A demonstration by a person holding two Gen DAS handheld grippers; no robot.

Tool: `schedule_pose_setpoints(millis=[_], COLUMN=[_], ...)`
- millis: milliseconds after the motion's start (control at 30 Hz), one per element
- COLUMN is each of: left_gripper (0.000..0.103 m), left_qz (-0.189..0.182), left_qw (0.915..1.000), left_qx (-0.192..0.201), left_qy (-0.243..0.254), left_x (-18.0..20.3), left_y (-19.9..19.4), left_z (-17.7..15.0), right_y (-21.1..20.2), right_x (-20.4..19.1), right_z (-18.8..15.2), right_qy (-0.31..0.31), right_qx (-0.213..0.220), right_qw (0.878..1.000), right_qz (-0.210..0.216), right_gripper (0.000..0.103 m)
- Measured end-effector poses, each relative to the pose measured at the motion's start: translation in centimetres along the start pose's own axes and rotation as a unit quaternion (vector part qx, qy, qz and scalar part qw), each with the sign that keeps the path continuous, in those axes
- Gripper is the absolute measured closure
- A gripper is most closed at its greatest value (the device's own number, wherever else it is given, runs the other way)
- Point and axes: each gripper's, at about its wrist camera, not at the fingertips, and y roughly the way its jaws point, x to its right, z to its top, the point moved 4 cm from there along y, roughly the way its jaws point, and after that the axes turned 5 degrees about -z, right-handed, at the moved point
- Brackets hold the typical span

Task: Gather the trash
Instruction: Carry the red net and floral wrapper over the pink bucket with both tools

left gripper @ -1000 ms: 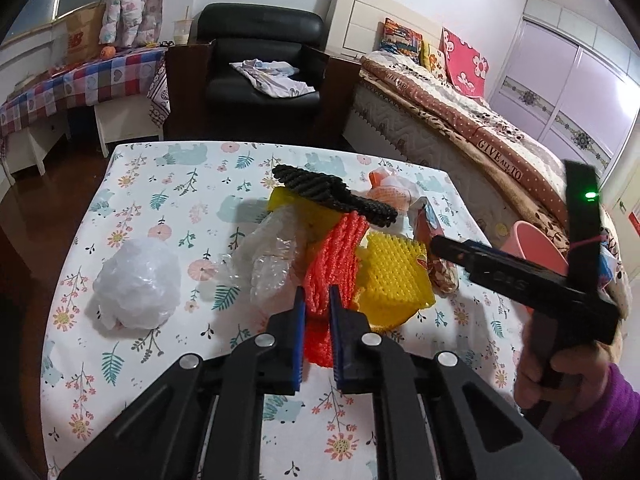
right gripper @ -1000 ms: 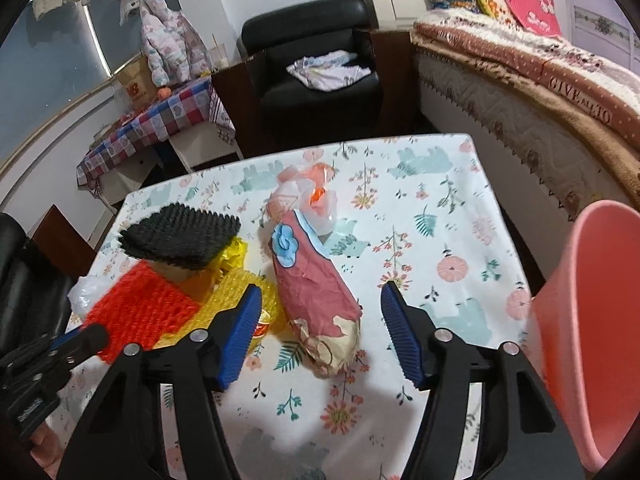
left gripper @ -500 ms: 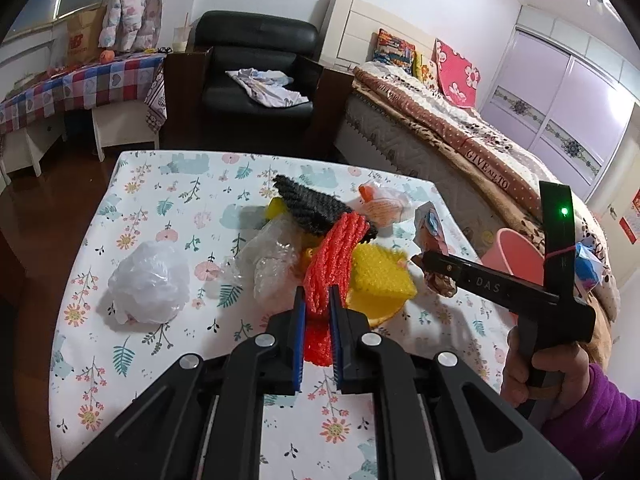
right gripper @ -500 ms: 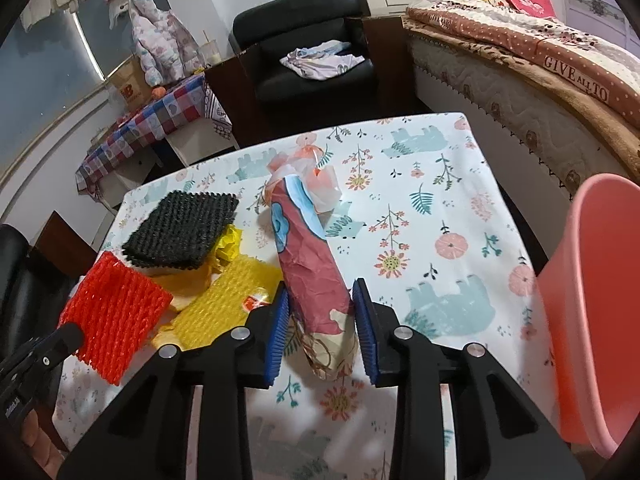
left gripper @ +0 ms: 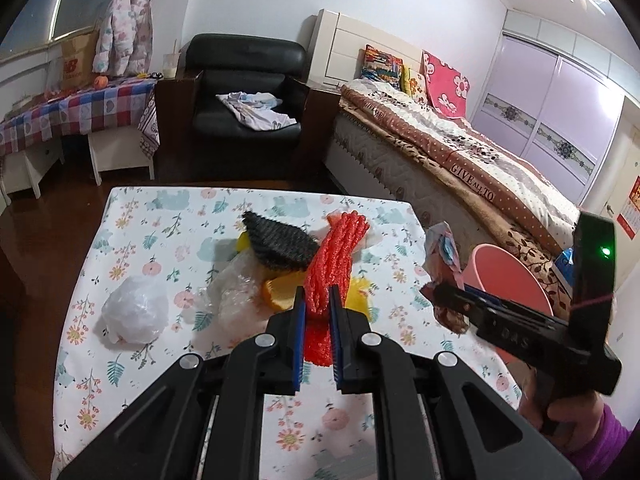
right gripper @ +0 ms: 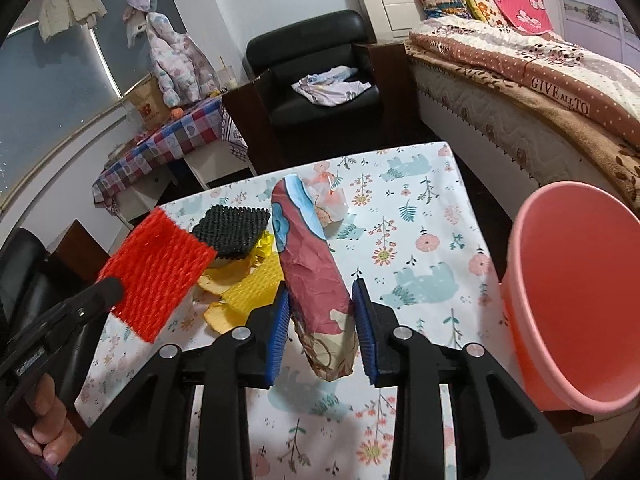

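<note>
Bedroom table [left gripper: 132,220]: white bag [left gripper: 134,314] only in L view, not R.

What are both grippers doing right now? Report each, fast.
Left gripper: jaws shut on the red foam net, lifted off the table.
Right gripper: jaws shut on the crumpled paper wrapper, beside the pink bin.

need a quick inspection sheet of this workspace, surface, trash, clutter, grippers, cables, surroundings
surface: table under a floral cloth.
job's things: red foam net and crumpled paper wrapper both lifted; black net, yellow net, clear plastic, white bag on the table; pink bin beside the table.
clutter: nothing seen.
grippers: left hand-held gripper shut on the red net; right hand-held gripper shut on the wrapper.
cables: nothing seen.
surroundings: bed, black armchair.
</note>
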Motion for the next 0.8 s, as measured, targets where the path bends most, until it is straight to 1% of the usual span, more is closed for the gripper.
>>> schedule_pose_setpoints(millis=[200, 433, 800], left_gripper=[0.093, 0.093, 0.093], left_qz=[0.0, -0.004, -0.013], left_qw=[0.9999, 0.9992, 0.9973], left_qx=[-0.001, -0.002, -0.011], left_qy=[0.013, 0.039, 0.072], left_x=[2.5, 6.2, 11.5], left_y=[0.7, 1.8, 4.1], left_z=[0.6, 1.1, 1.3], right_y=[-2.0, -3.8, -5.3], right_x=[1.3, 3.5, 7.8], right_z=[-0.1, 0.0, -0.3], right_qy=[0.006, 0.026, 0.062], right_qx=[0.016, 0.03, 0.039], right_qw=[1.0, 0.999, 0.996], right_qz=[-0.005, -0.019, -0.059], right_gripper=[0.071, 0.071, 0.071])
